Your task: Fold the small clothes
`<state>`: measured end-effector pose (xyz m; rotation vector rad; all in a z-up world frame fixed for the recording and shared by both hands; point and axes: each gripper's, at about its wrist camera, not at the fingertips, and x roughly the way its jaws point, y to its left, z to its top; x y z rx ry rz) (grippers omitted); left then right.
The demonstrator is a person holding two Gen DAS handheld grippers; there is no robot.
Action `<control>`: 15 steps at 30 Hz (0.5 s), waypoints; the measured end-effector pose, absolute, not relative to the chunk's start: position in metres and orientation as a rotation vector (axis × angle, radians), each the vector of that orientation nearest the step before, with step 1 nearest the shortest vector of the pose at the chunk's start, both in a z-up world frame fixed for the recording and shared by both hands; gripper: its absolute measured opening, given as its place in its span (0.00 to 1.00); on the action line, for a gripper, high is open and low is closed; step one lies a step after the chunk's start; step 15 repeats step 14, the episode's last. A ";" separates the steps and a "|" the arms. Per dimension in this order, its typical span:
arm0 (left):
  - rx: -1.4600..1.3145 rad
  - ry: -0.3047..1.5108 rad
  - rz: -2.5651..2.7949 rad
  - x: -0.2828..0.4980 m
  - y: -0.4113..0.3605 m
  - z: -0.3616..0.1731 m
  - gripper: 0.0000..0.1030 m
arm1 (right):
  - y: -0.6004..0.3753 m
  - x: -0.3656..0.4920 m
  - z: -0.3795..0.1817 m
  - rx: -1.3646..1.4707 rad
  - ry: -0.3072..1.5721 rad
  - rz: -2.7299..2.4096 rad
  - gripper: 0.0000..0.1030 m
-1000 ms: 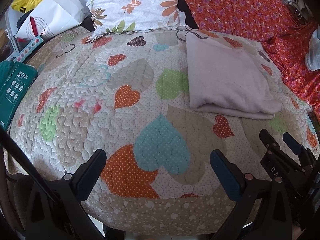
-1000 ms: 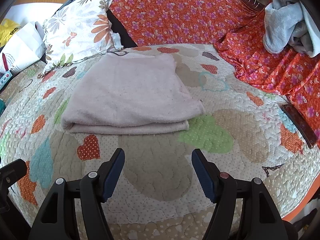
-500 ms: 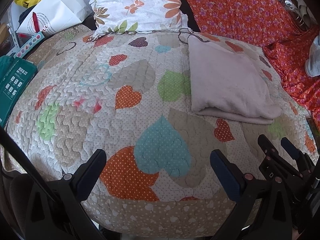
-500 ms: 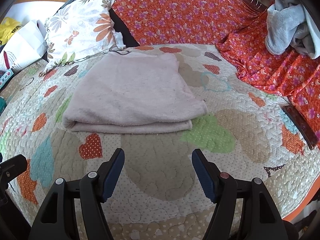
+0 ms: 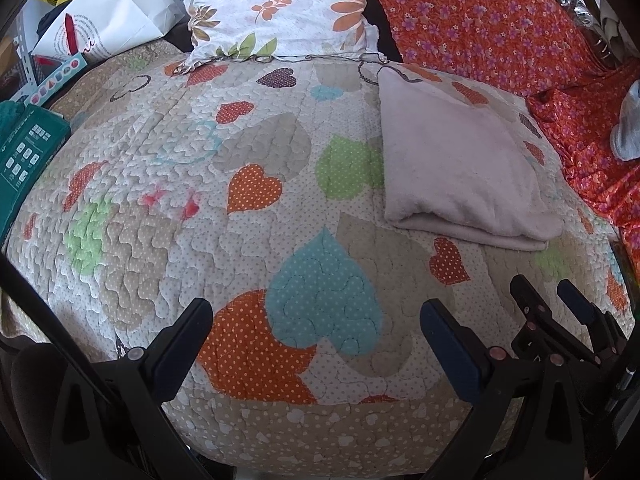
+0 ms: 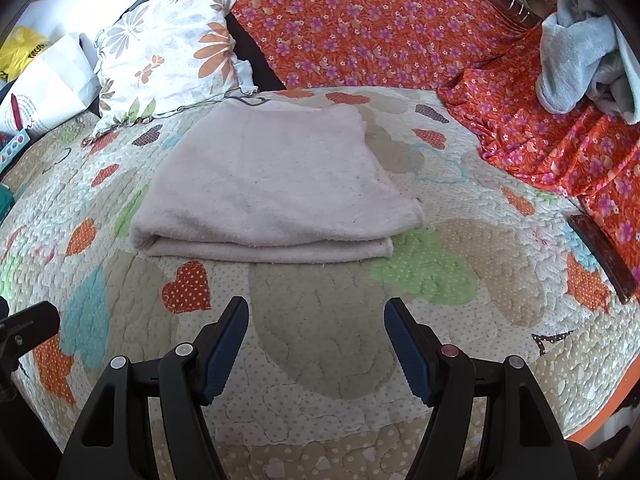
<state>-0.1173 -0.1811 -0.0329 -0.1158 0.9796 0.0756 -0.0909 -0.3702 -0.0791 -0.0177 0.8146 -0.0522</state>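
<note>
A pale pink cloth (image 6: 272,184) lies folded flat on the heart-patterned quilt (image 6: 320,320), with its folded edge toward me. It also shows in the left wrist view (image 5: 460,168), at the right. My right gripper (image 6: 316,316) is open and empty, a little short of the cloth's near edge. My left gripper (image 5: 316,320) is open and empty over bare quilt (image 5: 160,200), left of the cloth. The right gripper also shows in the left wrist view (image 5: 548,292), at the lower right.
A floral pillow (image 5: 276,4) and an orange flowered sheet (image 6: 380,32) lie behind the cloth. A pile of grey clothes (image 6: 580,60) sits at the far right. A dark phone (image 6: 604,256) lies near the quilt's right edge. A green box (image 5: 28,148) and white bag (image 5: 108,16) sit left.
Both grippers have drawn back slightly from the cloth and stay open. The folded cloth has not moved.
</note>
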 end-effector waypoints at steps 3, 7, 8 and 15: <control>-0.135 0.982 0.076 -0.116 -0.177 -0.034 1.00 | -0.368 -0.093 -0.078 -0.016 0.815 -0.037 0.73; -0.148 0.976 0.077 -0.112 -0.172 -0.032 1.00 | -0.363 -0.096 -0.072 -0.014 0.803 -0.018 0.73; -0.151 0.973 0.076 -0.111 -0.171 -0.031 1.00 | -0.361 -0.097 -0.070 -0.020 0.800 -0.015 0.75; -0.161 0.950 0.066 -0.105 -0.165 -0.027 1.00 | -0.347 -0.088 -0.071 -0.065 0.832 0.010 0.77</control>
